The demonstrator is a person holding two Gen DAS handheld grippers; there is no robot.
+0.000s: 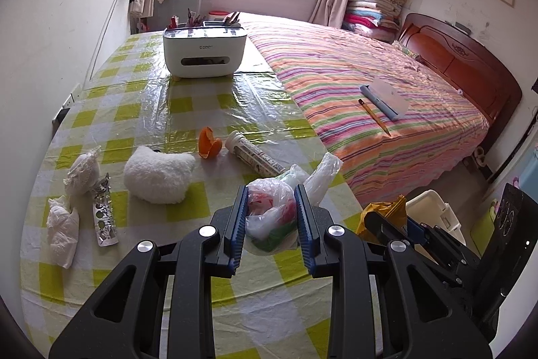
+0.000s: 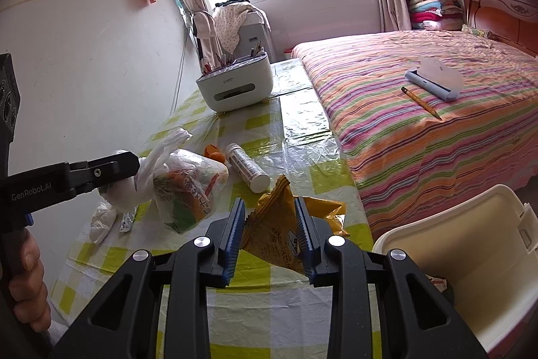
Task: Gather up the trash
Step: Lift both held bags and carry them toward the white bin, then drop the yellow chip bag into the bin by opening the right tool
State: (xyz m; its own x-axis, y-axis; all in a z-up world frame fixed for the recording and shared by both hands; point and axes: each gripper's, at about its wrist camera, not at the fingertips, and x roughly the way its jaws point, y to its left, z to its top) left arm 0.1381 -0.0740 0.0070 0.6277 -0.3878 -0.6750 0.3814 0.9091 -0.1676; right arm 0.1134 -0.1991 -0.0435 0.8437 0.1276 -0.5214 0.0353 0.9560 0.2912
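- Right of the counter (image 2: 289, 130), just beside the right gripper (image 2: 270, 236), sits the open white bin (image 2: 447, 244); jaws hold a yellow wrapper (image 2: 269, 234).
- Left gripper (image 1: 270, 221), jaws gripping a plastic bag (image 1: 269, 207), is farther from it.

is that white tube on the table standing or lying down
Lying down: the tube rests on its side on the checked tablecloth, beside the orange peel.

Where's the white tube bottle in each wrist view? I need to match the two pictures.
Left wrist: white tube bottle lies centre frame, right of the orange peel, beyond the left gripper.
Right wrist: same bottle sits centre-left, beyond the right gripper.
Shared landmark: the white organizer box at the table's far end.
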